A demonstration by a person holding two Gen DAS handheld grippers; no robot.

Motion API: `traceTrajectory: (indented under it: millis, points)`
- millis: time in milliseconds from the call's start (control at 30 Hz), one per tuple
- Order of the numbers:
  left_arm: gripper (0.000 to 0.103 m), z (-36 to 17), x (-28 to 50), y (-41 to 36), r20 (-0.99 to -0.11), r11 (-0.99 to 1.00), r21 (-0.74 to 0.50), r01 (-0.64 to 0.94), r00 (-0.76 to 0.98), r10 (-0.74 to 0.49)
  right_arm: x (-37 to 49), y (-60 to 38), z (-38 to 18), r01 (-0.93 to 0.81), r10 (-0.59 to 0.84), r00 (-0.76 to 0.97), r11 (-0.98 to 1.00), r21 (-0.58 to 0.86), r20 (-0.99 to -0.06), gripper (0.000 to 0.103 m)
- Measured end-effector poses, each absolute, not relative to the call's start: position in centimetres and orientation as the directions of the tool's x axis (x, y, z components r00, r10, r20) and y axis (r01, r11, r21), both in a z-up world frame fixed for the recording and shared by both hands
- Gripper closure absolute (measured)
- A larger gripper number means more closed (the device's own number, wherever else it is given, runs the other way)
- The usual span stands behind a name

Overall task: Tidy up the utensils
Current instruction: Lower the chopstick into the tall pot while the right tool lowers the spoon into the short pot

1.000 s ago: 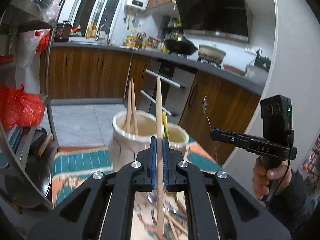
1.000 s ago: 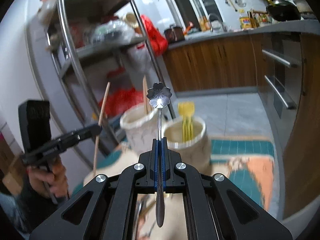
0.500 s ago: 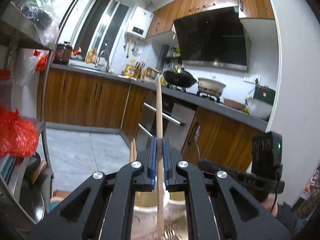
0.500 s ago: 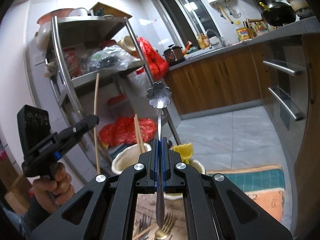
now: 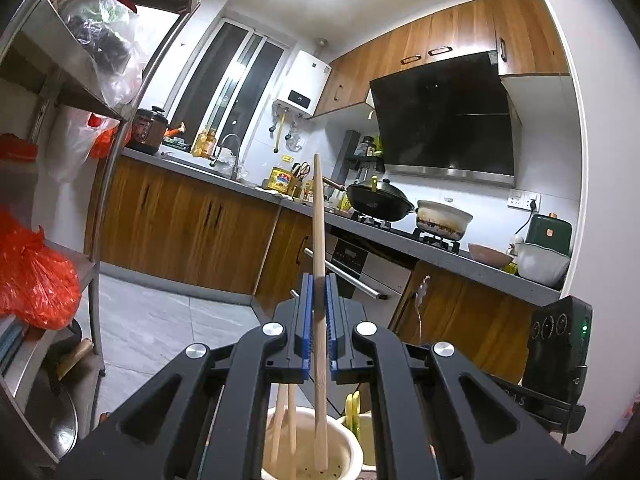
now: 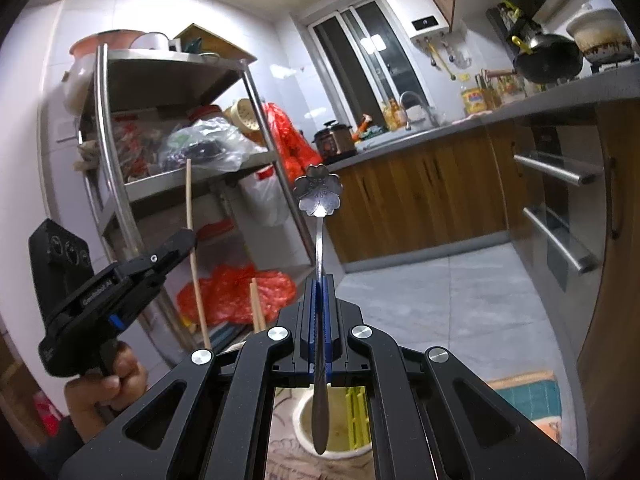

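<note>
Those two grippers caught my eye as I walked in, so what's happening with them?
A person is sorting utensils into ceramic holders. The left gripper is shut on a wooden chopstick, whose lower end hangs inside the cream holder beside two other chopsticks. The right gripper is shut on a flower-ended metal spoon, its lower end poised over a second holder that has yellow utensils in it.

- Left wrist view looks out along the left gripper (image 5: 318, 292), tilted up across the kitchen toward the stove counter (image 5: 420, 240), with the pots (image 5: 308, 452) close below its fingers.
- Right wrist view looks along the right gripper (image 6: 320, 300), facing the metal rack (image 6: 172, 184) and sink counter (image 6: 460, 128).
- Both share the pots (image 6: 340, 420), window, water heater and wok.
- Each view catches the other gripper at its edge.
</note>
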State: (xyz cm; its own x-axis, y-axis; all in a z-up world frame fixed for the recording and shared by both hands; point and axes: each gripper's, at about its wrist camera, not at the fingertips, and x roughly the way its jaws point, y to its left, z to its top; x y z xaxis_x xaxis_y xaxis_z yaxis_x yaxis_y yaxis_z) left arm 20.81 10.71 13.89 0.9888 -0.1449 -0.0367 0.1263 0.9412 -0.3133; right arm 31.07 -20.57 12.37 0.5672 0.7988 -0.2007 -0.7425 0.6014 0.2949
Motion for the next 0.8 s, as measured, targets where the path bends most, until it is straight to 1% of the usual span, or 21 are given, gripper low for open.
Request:
traceTrajectory:
  millis: [167,367,500,633,800]
  points:
    - [0.097,12.7,21.7,10.3,-0.08,0.947,-0.301,0.112,0.987,-0.142,31.6,-19.8,11.7,-0.728,0.772,0.596,0.635,0.259,-0.221,0.099]
    - [0.097,11.2,21.8,9.8,-0.15,0.955,-0.278,0.107,0.977,-0.153,31.4,-19.4,10.6,-0.727,0.754,0.597,0.653,0.213,-0.274,0.099]
    - [0.097,10.4,21.1,9.2,-0.198,0.965,-0.241,0.103,0.968,-0.153,31.0,-19.4,9.8,-0.726,0.741,0.594,0.661,0.189,-0.314,0.099]
    - [0.097,9.8,20.8,9.0,-0.25,0.975,-0.208,0.083,0.959,-0.135,30.7,-19.3,8.8,-0.721,0.724,0.592,0.672,0.169,-0.355,0.099]
    - [0.097,9.1,21.2,9.1,-0.316,0.978,-0.2,0.061,0.941,-0.123,31.0,-19.0,7.8,-0.71,0.704,0.586,0.685,0.163,-0.402,0.099]
